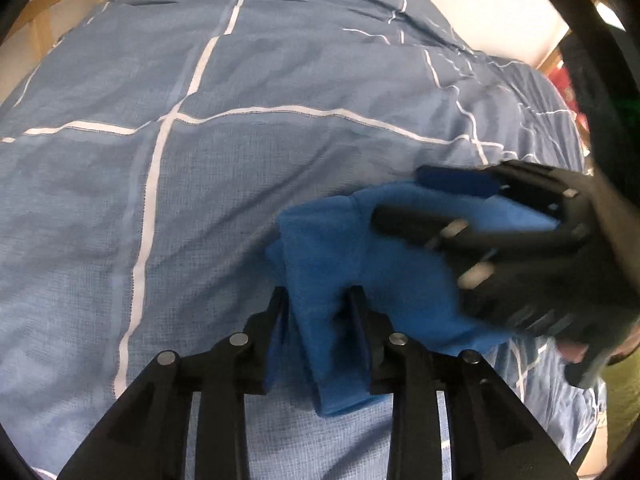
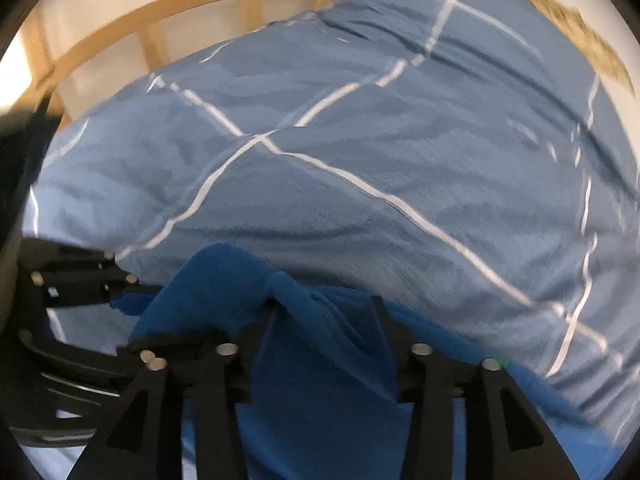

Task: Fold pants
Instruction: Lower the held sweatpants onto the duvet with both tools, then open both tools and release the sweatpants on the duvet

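The blue pants (image 1: 340, 256) are bunched between both grippers above the bed. In the left wrist view my left gripper (image 1: 318, 300) is shut on a fold of the pants, cloth hanging down between its fingers. My right gripper (image 1: 404, 200) comes in from the right, blurred, with the pants between its fingers. In the right wrist view my right gripper (image 2: 326, 312) holds a thick bunch of the pants (image 2: 312, 360), its fingers spread around the cloth. My left gripper (image 2: 132, 292) shows at the left edge, on the same cloth.
A blue duvet with white grid lines (image 1: 200, 160) covers the bed under the pants. A curved wooden bed frame (image 2: 160, 4) stands behind it against a pale wall. Red items (image 1: 564, 80) lie at the far right.
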The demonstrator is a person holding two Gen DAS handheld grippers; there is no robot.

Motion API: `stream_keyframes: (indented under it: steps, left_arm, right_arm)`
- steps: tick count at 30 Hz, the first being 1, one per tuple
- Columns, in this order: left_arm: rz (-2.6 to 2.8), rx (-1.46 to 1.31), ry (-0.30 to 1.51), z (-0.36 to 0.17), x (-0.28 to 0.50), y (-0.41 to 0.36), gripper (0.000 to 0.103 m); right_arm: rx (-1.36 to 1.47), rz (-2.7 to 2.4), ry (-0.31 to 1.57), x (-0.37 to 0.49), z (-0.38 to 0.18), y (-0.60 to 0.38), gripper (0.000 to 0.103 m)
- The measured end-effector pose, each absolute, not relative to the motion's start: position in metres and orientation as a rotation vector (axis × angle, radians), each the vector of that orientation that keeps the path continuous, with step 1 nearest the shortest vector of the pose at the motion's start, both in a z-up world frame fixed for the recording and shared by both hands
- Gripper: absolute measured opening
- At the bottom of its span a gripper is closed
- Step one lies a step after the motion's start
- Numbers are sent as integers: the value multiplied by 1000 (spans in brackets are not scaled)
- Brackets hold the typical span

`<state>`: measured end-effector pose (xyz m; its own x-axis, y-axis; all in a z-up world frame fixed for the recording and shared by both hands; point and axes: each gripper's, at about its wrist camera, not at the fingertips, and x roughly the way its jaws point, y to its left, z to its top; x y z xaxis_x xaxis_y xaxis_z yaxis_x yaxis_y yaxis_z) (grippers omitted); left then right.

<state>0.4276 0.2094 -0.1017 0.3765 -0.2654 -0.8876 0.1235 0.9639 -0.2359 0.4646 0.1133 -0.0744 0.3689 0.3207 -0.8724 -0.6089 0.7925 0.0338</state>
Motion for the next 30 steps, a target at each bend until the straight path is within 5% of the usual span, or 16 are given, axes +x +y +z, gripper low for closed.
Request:
stream_keyframes:
  steps: [8, 13, 19, 30]
  left_arm:
    - [-181, -115, 1164, -95, 432, 209, 50]
    - [-59, 12, 957, -44, 407, 202, 57]
    - [-149, 151, 879, -22, 403, 158, 57]
    - [-163, 85, 1056, -87, 438, 152, 53]
  right_arm:
    - [-222, 370, 953, 476, -33, 52, 57]
    - [-231, 313, 927, 456, -24, 11, 57]
    - [-274, 320, 894, 435, -28, -18, 57]
    - [-136, 349, 1074, 478, -84, -40, 56]
